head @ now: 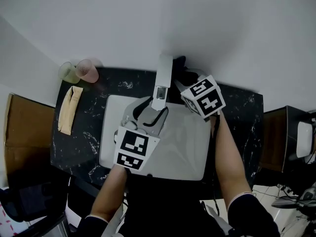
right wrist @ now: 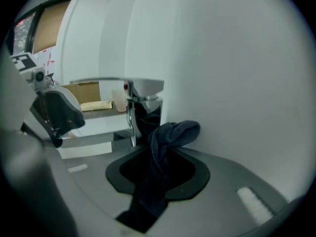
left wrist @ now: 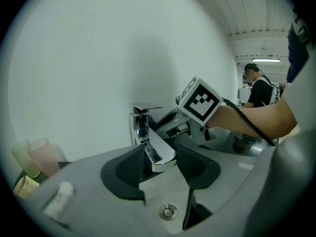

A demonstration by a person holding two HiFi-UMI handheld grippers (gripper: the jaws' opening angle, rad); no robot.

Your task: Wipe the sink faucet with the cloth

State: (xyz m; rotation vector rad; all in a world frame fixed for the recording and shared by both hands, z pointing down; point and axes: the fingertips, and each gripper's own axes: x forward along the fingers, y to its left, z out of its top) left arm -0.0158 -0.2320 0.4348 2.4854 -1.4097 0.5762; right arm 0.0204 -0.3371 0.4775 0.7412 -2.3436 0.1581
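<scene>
1. The right gripper (right wrist: 158, 174) is gripping a dark blue-grey, bunched fabric cloth (right wrist: 165, 147). Its fingers are clenched on the cloth's middle, so a loose tail is hanging below and a wadded end is standing out ahead of the tips.
2. The wadded end is lying just beside the upright body of the chrome, square-bodied faucet (head: 161, 80), on the side nearest the plain white wall (head: 222, 33). Whether it is touching the metal cannot be told. Judgement: the wad is being presented forward so that fabric, not the fingers, meets the chrome.
3. The left gripper (left wrist: 160, 164) is holding nothing. Its fingers are standing spread, flanking the end of the flat spout above the white rectangular sink (head: 111, 132). Contact with the spout cannot be confirmed. Judgement: it is staying at the front, off the cloth's side, either ready to steady or simply keeping out of the way.
4. Judgement on progress: the cloth is working at the rear of the faucet. Nothing in view shows which surfaces are already wiped.
5. Two translucent plastic tumblers (head: 79, 72) and a flat beige packet (head: 69, 110) are sitting on the black marbled desk (head: 89, 137), well apart from the faucet and obstructing nothing.
</scene>
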